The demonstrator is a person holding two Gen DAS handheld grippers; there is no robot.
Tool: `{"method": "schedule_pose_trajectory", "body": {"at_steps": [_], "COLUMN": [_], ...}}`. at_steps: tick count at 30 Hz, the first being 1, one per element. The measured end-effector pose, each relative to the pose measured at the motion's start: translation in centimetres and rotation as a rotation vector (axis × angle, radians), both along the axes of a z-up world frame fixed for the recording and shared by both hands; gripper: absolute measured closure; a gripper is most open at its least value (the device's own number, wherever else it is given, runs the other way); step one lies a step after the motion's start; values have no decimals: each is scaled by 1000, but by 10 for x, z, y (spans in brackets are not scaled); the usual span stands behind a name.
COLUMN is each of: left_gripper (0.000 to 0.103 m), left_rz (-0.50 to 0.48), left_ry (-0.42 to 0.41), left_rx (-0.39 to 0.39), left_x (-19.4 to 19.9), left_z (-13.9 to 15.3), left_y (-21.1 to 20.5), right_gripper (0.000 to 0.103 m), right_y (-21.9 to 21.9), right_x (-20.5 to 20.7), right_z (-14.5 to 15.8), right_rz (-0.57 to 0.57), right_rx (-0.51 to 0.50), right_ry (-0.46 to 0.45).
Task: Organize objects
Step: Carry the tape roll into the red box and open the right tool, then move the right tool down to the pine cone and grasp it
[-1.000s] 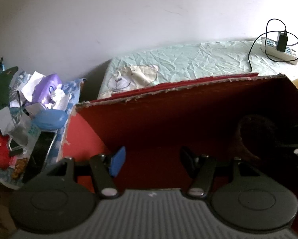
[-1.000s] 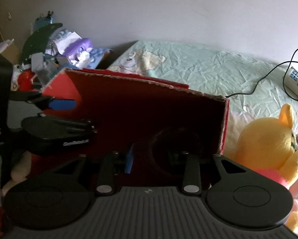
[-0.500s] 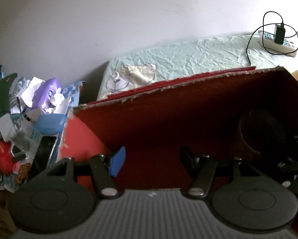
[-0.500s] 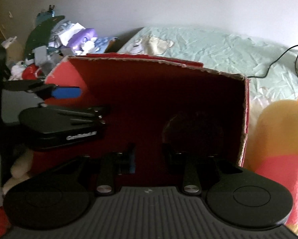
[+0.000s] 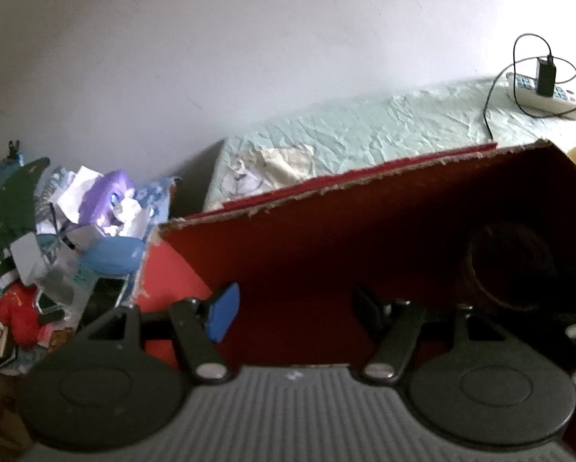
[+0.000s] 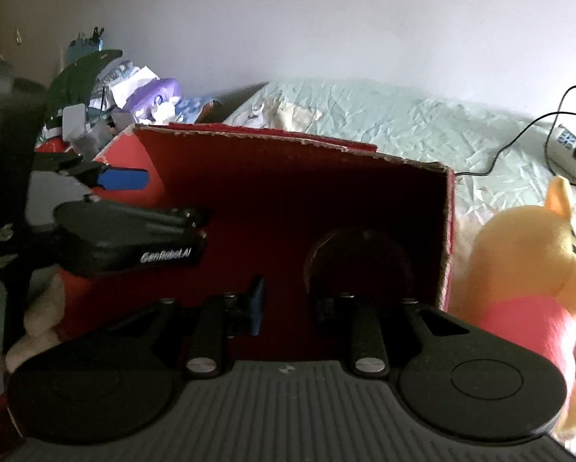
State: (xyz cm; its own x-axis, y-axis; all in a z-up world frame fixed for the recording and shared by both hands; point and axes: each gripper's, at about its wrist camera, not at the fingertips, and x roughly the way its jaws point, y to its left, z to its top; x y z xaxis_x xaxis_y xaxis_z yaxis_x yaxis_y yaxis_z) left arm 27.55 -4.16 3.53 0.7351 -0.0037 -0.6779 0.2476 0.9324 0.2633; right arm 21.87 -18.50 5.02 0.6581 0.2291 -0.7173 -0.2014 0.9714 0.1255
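One red box [image 6: 288, 208] sits on the bed [image 6: 403, 123], open side toward both tools, its torn cardboard rim running along the top. Two tools reach into it. The left tool [image 5: 291, 304] has its fingers spread wide, one blue-padded and one dark, with nothing between them; from the right-hand view the same tool [image 6: 134, 208] enters at the box's left wall. The right tool [image 6: 288, 300] is also released, its two fingers apart and low inside the box, just in front of a single dark round thing [image 6: 357, 258] resting against the back wall near the right corner; it is too shadowed to tell what it is. One yellow plush bear [image 6: 526, 254] in a pink top sits just beside the box's right wall. A power strip [image 5: 541, 92] with one black charger [image 5: 545, 73] plugged in lies at the far edge of the bed. To the left is a heap of clutter [image 5: 76, 231].
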Motion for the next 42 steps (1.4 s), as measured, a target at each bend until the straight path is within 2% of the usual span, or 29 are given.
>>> {"method": "schedule_pose_trajectory", "body": {"at_steps": [2,4,5,10,13,20,30,42], "left_gripper": [31,28,28,28,28,28,27,28], "left_rz": [8,12,19,80,84,86,63,-12], "left_ry": [-18,-21,-27,-67,-79,-116,-111,-44], "left_rx": [7,16,20,49,35,63,35,-74], "left_x": [-2,-3,-3,-13,-26,-62,-114,-164], "left_z": [1,2,3,9,20,39,47,34], "left_y": [-1,-2,-3,-4,-2,0,10,32], "right_gripper": [74,66,65,65,65,65,65,65], "right_y": [-2,-4,-7,-22,-25,-28,-26,-22], "right_x": [-8,-15,-19,-39,-51,-80,-114,-136], "right_z": [3,6,8,17,21,28,28,3], "right_rz": [-14,-46,-61,-84,-87,-89,-52,-41], "right_rx": [-7,-17,-15,15,17,53,87,187], "right_ry": [-19,-45,-56,-72,-87,-106,-110,-40]}}
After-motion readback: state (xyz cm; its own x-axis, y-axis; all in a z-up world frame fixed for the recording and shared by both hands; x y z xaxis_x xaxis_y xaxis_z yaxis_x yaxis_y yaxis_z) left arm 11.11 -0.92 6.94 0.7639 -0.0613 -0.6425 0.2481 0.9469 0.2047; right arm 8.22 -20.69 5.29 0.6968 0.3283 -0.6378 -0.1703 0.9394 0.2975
